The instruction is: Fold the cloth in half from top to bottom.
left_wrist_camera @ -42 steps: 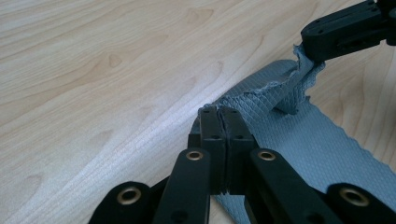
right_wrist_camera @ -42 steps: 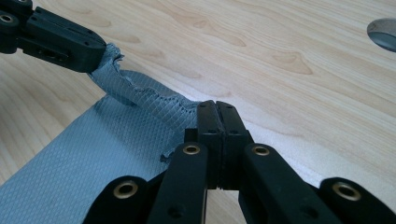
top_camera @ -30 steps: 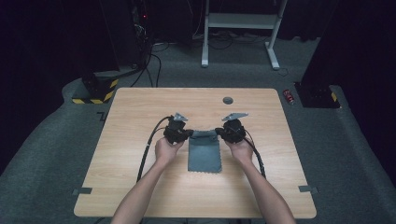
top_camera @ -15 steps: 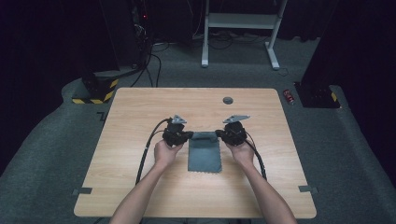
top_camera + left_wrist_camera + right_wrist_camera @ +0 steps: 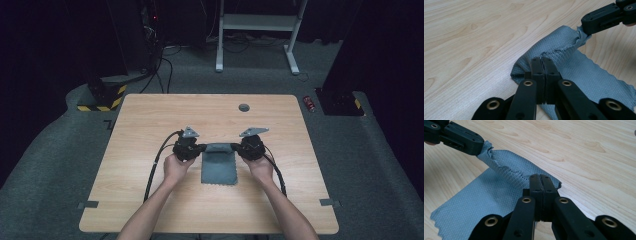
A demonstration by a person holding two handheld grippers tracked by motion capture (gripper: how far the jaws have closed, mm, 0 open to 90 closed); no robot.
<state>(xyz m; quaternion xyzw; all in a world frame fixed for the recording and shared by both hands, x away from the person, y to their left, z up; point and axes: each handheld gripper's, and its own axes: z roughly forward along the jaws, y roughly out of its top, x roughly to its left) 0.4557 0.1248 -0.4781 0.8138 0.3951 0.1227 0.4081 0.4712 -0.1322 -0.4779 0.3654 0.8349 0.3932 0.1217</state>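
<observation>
Tongs (image 5: 200,149) (image 5: 236,148) level, clamped on cloth (image 5: 219,167)

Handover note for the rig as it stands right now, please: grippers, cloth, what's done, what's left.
Left gripper: jaws shut on the far left corner of the grey cloth.
Right gripper: jaws shut on the far right corner.
Cloth: mid-table, far edge pinched and raised, near part flat on the wood.
Done: both far corners gripped.
Left: probably a fold, bringing the far edge toward the near edge, then release. No crease made yet.
</observation>
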